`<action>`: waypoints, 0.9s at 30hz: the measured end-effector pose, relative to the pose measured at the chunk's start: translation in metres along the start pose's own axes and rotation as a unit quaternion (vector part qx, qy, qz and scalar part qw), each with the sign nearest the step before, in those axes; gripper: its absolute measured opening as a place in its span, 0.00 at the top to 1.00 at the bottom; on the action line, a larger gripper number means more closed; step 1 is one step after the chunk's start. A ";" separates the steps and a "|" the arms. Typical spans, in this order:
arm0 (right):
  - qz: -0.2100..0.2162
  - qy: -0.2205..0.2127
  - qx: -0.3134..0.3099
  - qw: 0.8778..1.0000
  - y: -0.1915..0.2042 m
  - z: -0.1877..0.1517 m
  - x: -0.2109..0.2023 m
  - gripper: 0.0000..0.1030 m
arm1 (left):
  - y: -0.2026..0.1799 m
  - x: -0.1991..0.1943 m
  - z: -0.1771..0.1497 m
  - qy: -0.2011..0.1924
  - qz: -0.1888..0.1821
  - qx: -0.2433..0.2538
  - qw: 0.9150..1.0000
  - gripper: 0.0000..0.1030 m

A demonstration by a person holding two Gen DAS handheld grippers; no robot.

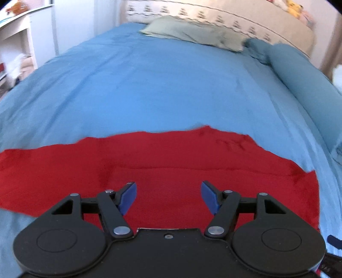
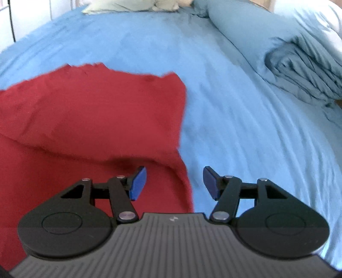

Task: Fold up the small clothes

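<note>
A red garment lies spread on the blue bed sheet, with a fold line across it. My left gripper hovers over its near part, open and empty, blue pads apart. In the right wrist view the same red garment fills the left half, with its right edge running down the middle. My right gripper is open and empty over that right edge, its left pad above the red cloth and its right pad above the sheet.
A grey-green pillow lies at the head of the bed, with a patterned headboard behind. A rolled blue duvet lies along the right side. White shelves stand at the left.
</note>
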State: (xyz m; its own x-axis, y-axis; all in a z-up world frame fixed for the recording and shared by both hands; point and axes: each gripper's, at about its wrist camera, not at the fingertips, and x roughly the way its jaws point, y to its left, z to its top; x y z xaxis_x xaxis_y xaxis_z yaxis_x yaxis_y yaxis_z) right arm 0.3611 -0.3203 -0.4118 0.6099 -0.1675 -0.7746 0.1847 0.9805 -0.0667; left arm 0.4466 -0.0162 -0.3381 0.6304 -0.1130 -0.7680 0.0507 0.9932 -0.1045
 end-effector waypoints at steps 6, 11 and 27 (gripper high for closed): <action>-0.061 -0.024 0.039 0.997 0.001 0.003 0.029 0.30 | -0.028 0.028 0.002 0.009 -0.014 0.009 1.000 0.31; -0.110 -0.001 0.157 0.982 -0.022 -0.016 0.024 0.26 | -0.034 0.045 -0.001 0.028 0.001 0.020 0.999 0.31; 0.095 -0.064 0.028 0.993 0.001 0.049 0.067 0.24 | -0.014 0.073 -0.010 0.056 0.036 0.019 0.998 0.31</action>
State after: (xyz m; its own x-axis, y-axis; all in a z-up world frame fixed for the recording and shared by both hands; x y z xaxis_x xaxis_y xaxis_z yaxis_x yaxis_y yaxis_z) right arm 0.4401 -0.3354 -0.4327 0.7301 0.0056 -0.6833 0.0963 0.9891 0.1111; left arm 0.4837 -0.0386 -0.3991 0.5430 -0.0422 -0.8387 0.0400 0.9989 -0.0243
